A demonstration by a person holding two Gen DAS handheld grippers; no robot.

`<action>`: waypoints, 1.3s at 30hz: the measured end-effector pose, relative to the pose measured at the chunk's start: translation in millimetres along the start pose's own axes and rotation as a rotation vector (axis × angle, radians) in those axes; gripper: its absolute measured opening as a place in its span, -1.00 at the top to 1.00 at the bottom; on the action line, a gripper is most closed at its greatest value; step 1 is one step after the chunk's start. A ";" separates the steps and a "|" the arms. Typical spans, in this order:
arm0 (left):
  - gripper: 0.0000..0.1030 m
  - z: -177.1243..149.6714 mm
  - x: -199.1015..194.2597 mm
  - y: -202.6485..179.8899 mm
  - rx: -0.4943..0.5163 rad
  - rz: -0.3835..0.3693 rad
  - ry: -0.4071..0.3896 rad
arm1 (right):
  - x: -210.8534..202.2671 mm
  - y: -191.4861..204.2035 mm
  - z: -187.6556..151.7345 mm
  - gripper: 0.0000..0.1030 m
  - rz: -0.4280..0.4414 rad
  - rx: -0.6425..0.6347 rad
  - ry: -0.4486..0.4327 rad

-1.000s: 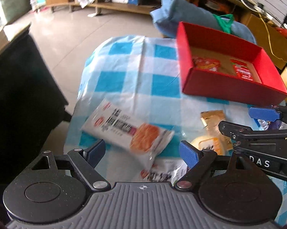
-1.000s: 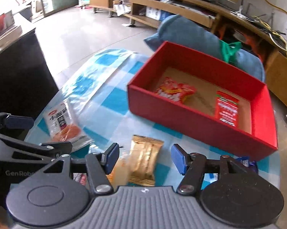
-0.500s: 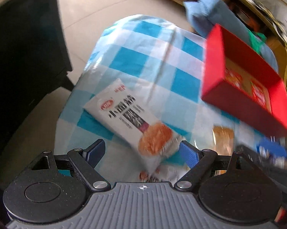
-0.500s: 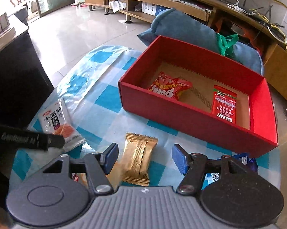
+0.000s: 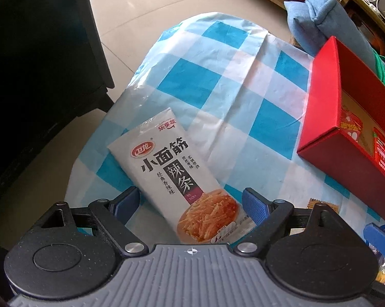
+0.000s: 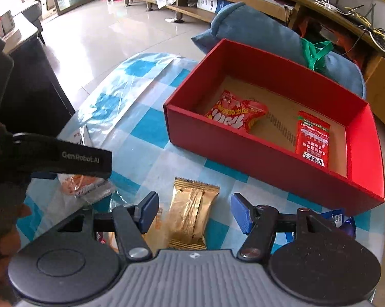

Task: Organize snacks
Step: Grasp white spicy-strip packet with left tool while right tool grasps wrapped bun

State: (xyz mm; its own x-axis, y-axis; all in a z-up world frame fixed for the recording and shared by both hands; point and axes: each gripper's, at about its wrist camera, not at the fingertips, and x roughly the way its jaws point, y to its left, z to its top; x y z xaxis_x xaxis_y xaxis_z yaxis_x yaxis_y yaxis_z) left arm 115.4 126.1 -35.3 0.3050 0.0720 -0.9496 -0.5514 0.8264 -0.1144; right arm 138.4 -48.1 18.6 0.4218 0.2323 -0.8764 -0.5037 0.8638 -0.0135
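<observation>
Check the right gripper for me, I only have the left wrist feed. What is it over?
Observer: The right gripper is open, its jaws either side of a gold packet that lies flat on the checked cloth, untouched.
Operator: Box contents? I see only a slice.
Observer: The red box holds two snacks: a puffy red bag at the left, a flat red sachet at the right.
Operator: Anything else loose?
Observer: A blue wrapper pokes out behind the right gripper's right finger, in front of the box.
</observation>
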 end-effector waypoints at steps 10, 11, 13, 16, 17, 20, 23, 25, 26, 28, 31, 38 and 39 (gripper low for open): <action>-0.31 -15.7 -1.9 -2.1 0.221 -0.011 0.008 | -2.0 -20.0 -5.5 -0.18 0.008 0.039 0.029; -0.30 -17.6 -3.0 -1.4 0.235 -0.015 0.009 | -1.6 -19.4 -6.2 -0.18 0.019 0.043 0.035; -0.26 -21.2 -4.5 -1.1 0.260 -0.017 0.006 | -3.0 -14.4 -7.4 -0.18 0.030 0.039 0.034; -0.23 -22.8 -6.0 -1.8 0.278 -0.031 0.008 | -4.9 -1.8 -8.4 -0.19 0.049 0.028 0.028; -0.22 -22.6 -6.2 -1.9 0.281 -0.038 0.010 | -4.4 2.0 -9.0 -0.19 0.066 0.033 0.032; -0.17 -22.2 -6.5 -1.6 0.295 -0.049 0.010 | 1.1 15.7 -11.3 -0.20 0.084 0.023 0.045; -0.16 -21.9 -5.6 0.9 0.296 -0.056 0.012 | 5.0 26.2 -10.7 -0.28 0.091 -0.001 0.045; -0.15 -22.2 -5.7 1.4 0.304 -0.058 0.010 | 5.3 29.7 -11.5 -0.28 0.096 -0.007 0.049; -0.16 -22.8 -5.8 1.1 0.310 -0.057 0.008 | 5.5 31.7 -12.0 -0.29 0.089 -0.019 0.048; -0.16 -24.2 -5.7 -1.0 0.328 -0.048 0.001 | 7.9 32.9 -13.0 -0.32 0.074 -0.035 0.040; -0.28 -25.6 -5.0 -4.3 0.356 -0.049 0.005 | 6.1 31.4 -16.1 -0.32 0.075 -0.030 0.042; -0.56 -23.7 -0.7 -8.9 0.371 -0.049 0.009 | -3.0 32.9 -23.4 0.11 0.092 0.021 0.034; -0.55 -22.9 -0.2 -7.5 0.361 -0.054 0.011 | -3.2 33.7 -23.6 0.07 0.092 0.024 0.042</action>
State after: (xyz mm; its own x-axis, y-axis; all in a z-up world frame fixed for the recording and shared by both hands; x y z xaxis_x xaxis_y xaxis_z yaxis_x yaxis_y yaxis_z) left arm 101.8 107.1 -40.9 0.3165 0.0188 -0.9484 -0.2243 0.9729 -0.0555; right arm 102.2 -30.3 9.5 0.3427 0.2929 -0.8926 -0.5207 0.8501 0.0791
